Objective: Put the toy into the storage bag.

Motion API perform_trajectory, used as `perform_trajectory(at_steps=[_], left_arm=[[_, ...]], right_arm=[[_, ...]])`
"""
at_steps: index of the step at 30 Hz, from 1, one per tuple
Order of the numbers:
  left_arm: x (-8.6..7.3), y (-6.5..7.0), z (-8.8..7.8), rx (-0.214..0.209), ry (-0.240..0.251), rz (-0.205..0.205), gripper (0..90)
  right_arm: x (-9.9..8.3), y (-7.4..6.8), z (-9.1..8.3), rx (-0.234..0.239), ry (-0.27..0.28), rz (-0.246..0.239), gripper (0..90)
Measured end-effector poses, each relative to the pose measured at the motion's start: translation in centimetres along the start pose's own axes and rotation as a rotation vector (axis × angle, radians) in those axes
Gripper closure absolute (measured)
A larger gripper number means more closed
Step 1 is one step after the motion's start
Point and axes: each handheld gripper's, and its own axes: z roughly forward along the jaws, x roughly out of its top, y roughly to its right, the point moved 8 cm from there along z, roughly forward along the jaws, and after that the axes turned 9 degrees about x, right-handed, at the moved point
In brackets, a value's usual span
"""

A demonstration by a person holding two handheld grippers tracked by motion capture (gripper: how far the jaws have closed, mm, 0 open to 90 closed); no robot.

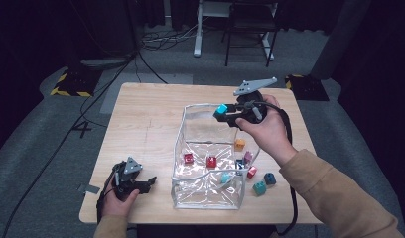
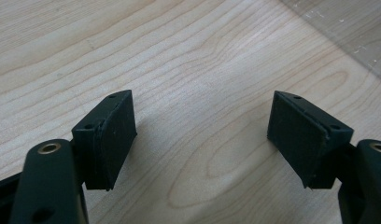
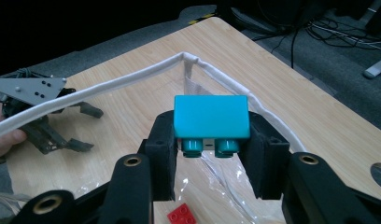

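A lone figure "4" (image 1: pixel 84 130) is marked on the grey floor (image 1: pixel 41 129), left of the bench (image 1: pixel 146 119); nothing else reads.

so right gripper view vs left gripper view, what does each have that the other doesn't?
Right gripper view alone: a cyan brick clamped between the right gripper fingers, studs facing the camera, above the clear bin's white rim; a red brick below; the left gripper farther off. Left gripper view alone: the left gripper's own fingers wide apart with nothing between them. Both: the wooden table and clear bin plastic.
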Motion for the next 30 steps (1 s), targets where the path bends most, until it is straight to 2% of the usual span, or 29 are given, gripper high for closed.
perform_trajectory(at_steps=[5,12,22,30], left_arm=[[0.0,0.0,0.0,-0.001,-0.001,-0.001,24.0],[0.0,0.0,0.0,-0.001,-0.001,-0.001,24.1],[0.0,0.0,0.0,-0.001,-0.001,0.0,24.0],[0.0,0.0,0.0,-0.001,-0.001,0.001,24.0]], right_arm=[[0.2,-0.4,1.3,0.025,-0.002,0.012,58.9],[-0.3,-1.0,3.6,0.061,-0.047,0.025,58.9],[-2.2,-1.9,7.0,0.106,-0.15,0.044,58.9],[-4.1,-2.6,8.5,0.158,-0.277,0.073,58.9]])
